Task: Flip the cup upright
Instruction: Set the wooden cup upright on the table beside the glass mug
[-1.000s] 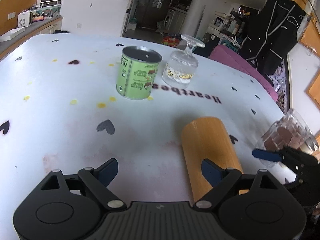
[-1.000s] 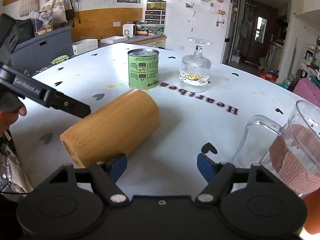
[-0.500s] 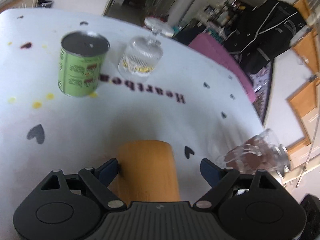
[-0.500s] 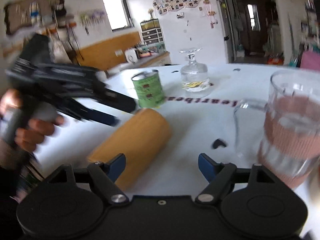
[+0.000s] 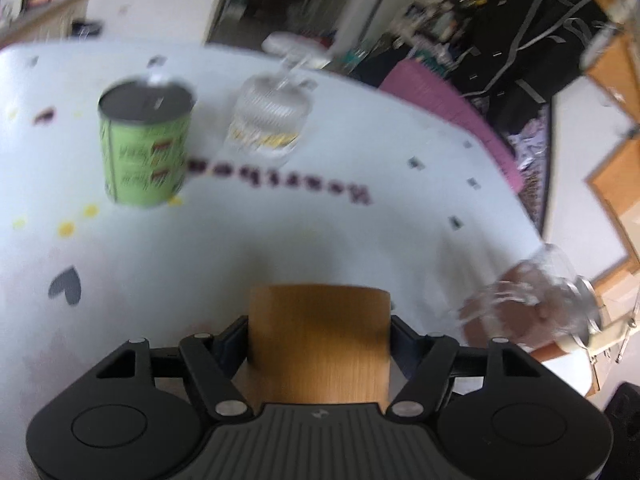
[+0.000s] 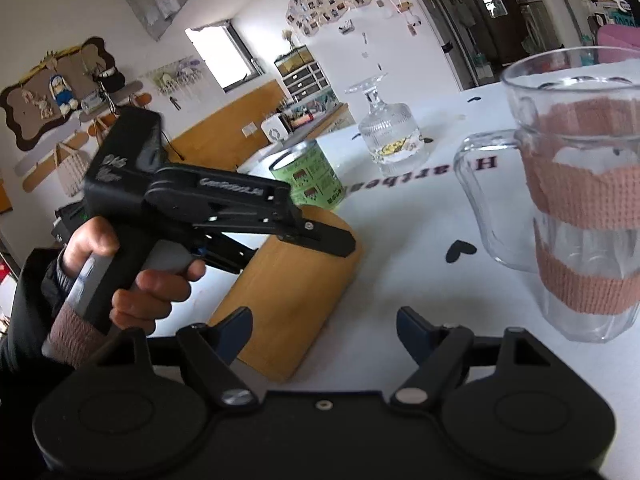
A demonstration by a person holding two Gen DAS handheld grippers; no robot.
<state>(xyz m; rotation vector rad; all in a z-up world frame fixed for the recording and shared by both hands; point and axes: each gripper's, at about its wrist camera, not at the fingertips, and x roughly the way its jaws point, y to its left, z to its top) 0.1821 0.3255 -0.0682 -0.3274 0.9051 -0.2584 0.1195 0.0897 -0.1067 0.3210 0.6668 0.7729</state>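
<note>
Left wrist view: left gripper (image 5: 320,332) clamped round lying wooden cup (image 5: 320,344), right gripper (image 6: 324,326) agape

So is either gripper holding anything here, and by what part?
The left gripper straddles the wooden cup, lying on its side, across its body. The right gripper is open and empty.

wooden cup (image 6: 288,292) | plain tan cylinder | lying on its side | on white table
</note>
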